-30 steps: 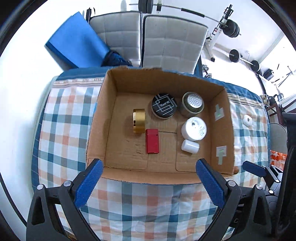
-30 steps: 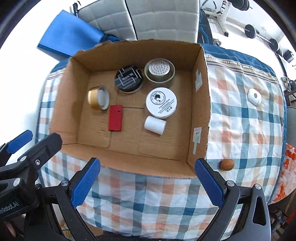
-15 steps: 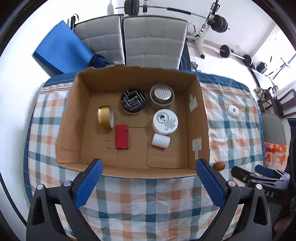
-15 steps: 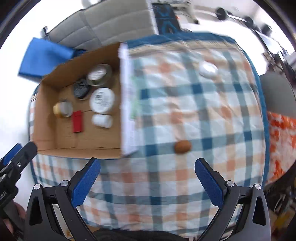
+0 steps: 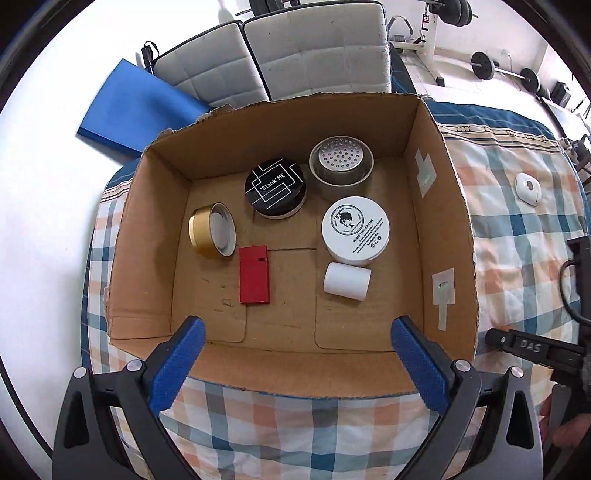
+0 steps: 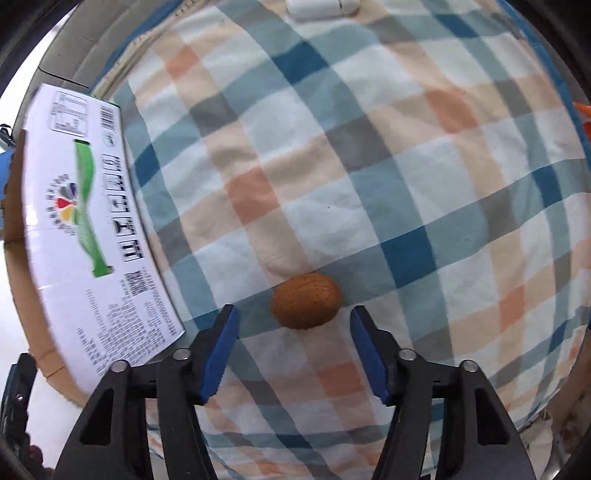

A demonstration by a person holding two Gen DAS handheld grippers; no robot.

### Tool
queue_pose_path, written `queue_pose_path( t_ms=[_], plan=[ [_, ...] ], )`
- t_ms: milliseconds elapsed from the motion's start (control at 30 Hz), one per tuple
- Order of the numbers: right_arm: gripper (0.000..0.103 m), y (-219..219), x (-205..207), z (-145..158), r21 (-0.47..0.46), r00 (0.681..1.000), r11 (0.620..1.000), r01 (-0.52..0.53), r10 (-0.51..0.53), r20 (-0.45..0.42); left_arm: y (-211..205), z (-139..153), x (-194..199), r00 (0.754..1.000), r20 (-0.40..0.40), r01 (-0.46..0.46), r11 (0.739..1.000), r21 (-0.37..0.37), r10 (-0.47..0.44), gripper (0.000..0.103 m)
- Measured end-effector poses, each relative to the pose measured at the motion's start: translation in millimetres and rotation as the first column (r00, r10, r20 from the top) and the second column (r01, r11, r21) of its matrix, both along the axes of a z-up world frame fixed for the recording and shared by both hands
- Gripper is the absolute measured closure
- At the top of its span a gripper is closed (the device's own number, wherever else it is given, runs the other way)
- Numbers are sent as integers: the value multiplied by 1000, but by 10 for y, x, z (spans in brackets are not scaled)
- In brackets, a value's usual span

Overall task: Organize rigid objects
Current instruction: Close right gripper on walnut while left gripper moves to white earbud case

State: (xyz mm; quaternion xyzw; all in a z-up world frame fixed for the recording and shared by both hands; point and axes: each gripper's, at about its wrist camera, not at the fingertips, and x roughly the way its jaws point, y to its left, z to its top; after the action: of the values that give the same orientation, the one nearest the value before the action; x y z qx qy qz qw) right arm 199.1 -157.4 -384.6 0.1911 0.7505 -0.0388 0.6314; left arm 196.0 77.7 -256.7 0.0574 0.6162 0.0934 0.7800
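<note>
While the right gripper (image 6: pixel 293 350) points steeply down at the checked cloth (image 6: pixel 369 192) on the counter, its blue fingers (image 6: pixel 218 354) are closing around a small brown walnut-like object (image 6: pixel 306 301). That object lies on the cloth between the fingertips, slightly beyond them, and neither pad touches it; a clear gap shows on each side. Just beside it, toward the counter's left side, stands the printed white outer wall of the cardboard box (image 6: pixel 85 229). A white oval case (image 6: pixel 321 7) lies well apart, near the far edge of the counter.

Over the box's near wall hangs the left gripper (image 5: pixel 295 354), its fingers (image 5: pixel 177 365) spread wide with nothing between them. Inside the cardboard box sit a black round tin (image 5: pixel 275 188), a perforated metal cup (image 5: pixel 341 160), a white cream jar (image 5: pixel 355 230), a small white cylinder (image 5: pixel 347 282) on its side, a gold lid (image 5: pixel 212 229) on edge and a flat red case (image 5: pixel 253 275). Past the counter's far edge stand two grey padded chairs (image 5: pixel 288 55) and a blue mat (image 5: pixel 136 107).
</note>
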Motion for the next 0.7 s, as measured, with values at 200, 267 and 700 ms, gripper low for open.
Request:
queue_pose_path(
  t_ms=[200,267,700],
  plan=[
    [60,37,29,-86,-42,999,998,-54,54,-5,-98,43,87,1000,3,14,1000,26,-14,0],
    [60,55,45,-28,-89,994,990,-108,108,0,-152,81,116,1000,10,24,999,34,-24,0],
    [60,-708,276,409,-468,958,852,-237,285,32,-1125,312,628,973,63,210,966,151,-221,0]
  ],
)
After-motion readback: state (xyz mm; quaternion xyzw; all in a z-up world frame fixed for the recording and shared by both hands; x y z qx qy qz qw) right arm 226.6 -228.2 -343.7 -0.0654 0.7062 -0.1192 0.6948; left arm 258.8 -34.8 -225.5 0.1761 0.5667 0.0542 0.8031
